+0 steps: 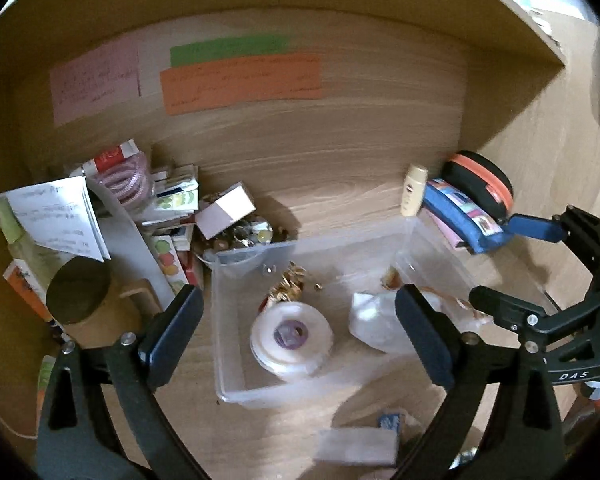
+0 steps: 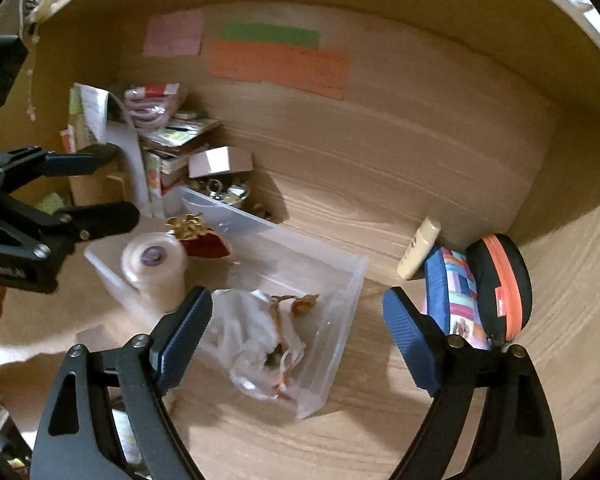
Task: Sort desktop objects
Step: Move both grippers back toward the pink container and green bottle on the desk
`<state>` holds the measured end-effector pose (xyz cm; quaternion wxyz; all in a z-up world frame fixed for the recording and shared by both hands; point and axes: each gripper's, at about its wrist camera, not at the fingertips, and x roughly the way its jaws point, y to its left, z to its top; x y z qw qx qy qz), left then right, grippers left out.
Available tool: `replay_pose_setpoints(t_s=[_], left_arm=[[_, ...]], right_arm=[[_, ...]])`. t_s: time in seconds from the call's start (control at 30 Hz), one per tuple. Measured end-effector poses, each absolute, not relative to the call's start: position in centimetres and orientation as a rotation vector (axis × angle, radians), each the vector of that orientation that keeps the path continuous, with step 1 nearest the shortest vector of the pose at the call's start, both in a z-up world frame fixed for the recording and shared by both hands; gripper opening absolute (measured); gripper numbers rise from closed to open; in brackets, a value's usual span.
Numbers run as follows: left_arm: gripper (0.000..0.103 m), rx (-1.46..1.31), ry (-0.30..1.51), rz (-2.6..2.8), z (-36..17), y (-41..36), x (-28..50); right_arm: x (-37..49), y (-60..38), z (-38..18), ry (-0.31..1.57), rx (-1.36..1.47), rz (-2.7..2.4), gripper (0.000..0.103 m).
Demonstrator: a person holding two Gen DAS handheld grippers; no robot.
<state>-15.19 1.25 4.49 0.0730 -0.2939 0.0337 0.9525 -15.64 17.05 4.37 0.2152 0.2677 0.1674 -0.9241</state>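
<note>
A clear plastic bin (image 1: 236,376) (image 2: 336,332) sits on the wooden desk. It holds a white tape roll (image 1: 291,338) (image 2: 154,270), gold clips (image 1: 288,286) (image 2: 188,224) and a crumpled clear bag (image 1: 374,326) (image 2: 256,340). My left gripper (image 1: 300,332) is open and empty above the bin; it also shows in the right wrist view (image 2: 112,184). My right gripper (image 2: 296,336) is open and empty over the bin's right part; it shows in the left wrist view (image 1: 512,264), near a blue pencil case (image 1: 460,216) (image 2: 456,296).
A black and orange zip case (image 1: 480,184) (image 2: 500,288) and a small cream bottle (image 1: 413,194) (image 2: 418,254) stand right of the bin. A pile of boxes, papers and a bowl of trinkets (image 1: 240,236) (image 2: 220,192) crowds the left corner. Coloured notes (image 1: 240,80) hang on the back wall.
</note>
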Motion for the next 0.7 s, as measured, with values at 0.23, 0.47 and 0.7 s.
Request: replay_pose_setpoints(t_s=[0.23,0.47,0.7], left_arm=[[0.098,-0.881,0.116,2.858,4.1,2.1,-13.1],[0.098,-0.914,0.092,2.871,3.2,1.9,-11.1],[0.098,-0.969,0.021,2.881,1.2,1.0,-8.9]], right_arm=[[-12.0,17.9,3.8,0.444,0.685,-2.546,0.092],[-8.8,18.7,2.8,0.444,0.649,-2.526,0.094],[-7.1,19.3,0.5,0.391,0.680,-2.490,0.094]])
